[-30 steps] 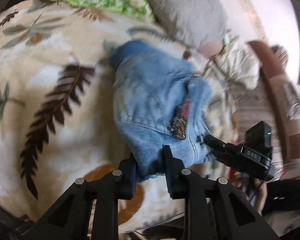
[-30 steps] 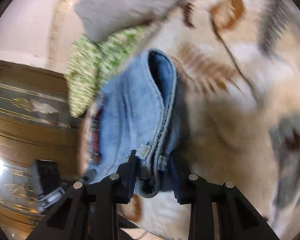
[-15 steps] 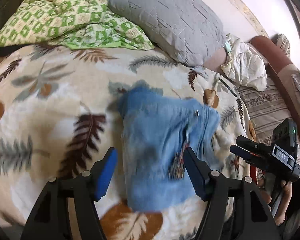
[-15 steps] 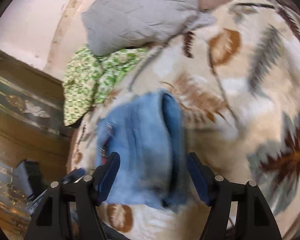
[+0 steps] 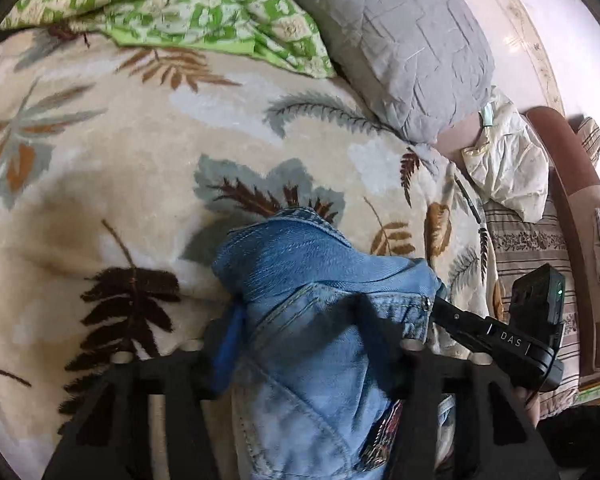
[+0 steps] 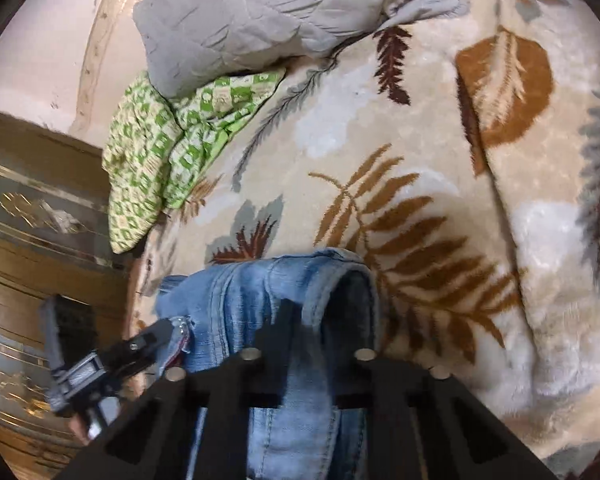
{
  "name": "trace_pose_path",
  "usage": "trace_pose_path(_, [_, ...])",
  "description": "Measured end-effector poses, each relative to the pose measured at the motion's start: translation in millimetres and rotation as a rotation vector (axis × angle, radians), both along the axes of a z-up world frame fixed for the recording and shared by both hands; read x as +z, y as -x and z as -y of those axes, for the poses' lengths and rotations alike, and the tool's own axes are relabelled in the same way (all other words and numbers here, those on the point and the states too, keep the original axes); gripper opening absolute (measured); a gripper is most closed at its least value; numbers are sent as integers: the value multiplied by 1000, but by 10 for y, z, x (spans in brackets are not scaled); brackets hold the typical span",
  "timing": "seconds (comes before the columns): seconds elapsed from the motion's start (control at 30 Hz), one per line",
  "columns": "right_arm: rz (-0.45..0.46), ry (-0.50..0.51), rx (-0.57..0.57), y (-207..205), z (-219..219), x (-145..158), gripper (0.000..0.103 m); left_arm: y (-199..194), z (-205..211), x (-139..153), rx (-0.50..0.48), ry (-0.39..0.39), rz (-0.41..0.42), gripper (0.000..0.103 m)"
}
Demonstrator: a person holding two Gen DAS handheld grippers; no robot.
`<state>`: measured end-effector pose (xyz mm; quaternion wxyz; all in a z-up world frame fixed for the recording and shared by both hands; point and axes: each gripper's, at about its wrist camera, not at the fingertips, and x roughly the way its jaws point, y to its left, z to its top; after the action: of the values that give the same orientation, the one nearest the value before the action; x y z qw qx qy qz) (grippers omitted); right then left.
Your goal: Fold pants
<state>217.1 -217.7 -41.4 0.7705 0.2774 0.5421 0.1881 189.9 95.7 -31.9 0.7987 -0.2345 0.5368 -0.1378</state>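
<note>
Denim swallows the left gripper (image 5: 300, 344), its right finger blurred under the jeans (image 5: 320, 320). At six o'clock the jeans run off frame. Right gripper (image 6: 324, 332) fingertips vanish into folds, grip unreadable.

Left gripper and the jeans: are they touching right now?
Touching. In the left wrist view the folded jeans fill the span of the left gripper, the denim pressing against both fingers and bulging over them.

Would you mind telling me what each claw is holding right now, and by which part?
Both straddle the folded jeans: left claw around the body, right claw around a folded edge. Whether either is actually clamped cannot be told.
</note>
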Motion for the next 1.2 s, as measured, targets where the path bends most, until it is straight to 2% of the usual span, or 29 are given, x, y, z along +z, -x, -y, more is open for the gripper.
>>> trace_pose_path(0.03, [12,9,6,-2,-16,42,8,15,-21,35,1,7,0,34])
trace_pose_path(0.1, [45,-8,3,36,18,139,7,51,-98,91,-2,59,3,31])
trace_pose_path(0.17, [44,-27,-23,35,122,112,7,66,-158,59,8,88,1,31])
trace_pose_path(0.27, [-23,-29,-25,-32,148,-130,7,5,-124,-105,19,25,-14,30])
trace_pose_path(0.3, [-38,-27,-26,-43,146,-197,7,0,-130,-124,26,35,-15,30])
trace_pose_path(0.37, [-43,-35,-36,-34,161,-212,7,27,-121,-75,23,28,-6,30])
trace_pose_path(0.43, [-23,10,-22,-29,130,-160,7,54,-74,-43,5,-18,31,30])
trace_pose_path(0.47, [-19,47,-9,-37,102,-162,7,46,-54,-80,8,-43,33,31])
trace_pose_path(0.5, [-25,77,0,-41,61,-183,10,34,-44,-106,6,-55,29,36])
trace_pose_path(0.67, [38,74,-22,120,93,89,16,130,-35,99,-7,-105,68,55])
trace_pose_path(0.73, [60,81,-29,238,120,226,41,198,-20,180,-28,-123,94,63])
trace_pose_path(0.77, [71,71,-38,311,144,269,80,240,-17,211,-34,-130,100,65])
trace_pose_path(0.8, [92,62,-47,389,164,306,88,279,-19,220,-38,-131,97,67])
trace_pose_path(0.93, [53,46,-28,564,179,268,88,406,-33,115,-49,-127,39,67])
trace_pose_path(1.07, [-40,-20,-39,626,178,29,86,487,-48,32,-28,-96,3,67])
trace_pose_path(1.13, [-82,-3,-35,612,144,-85,78,479,-10,-2,-47,-115,-5,67])
trace_pose_path(1.2, [-105,-13,-30,586,119,-171,67,455,-30,-38,-41,-96,-21,67])
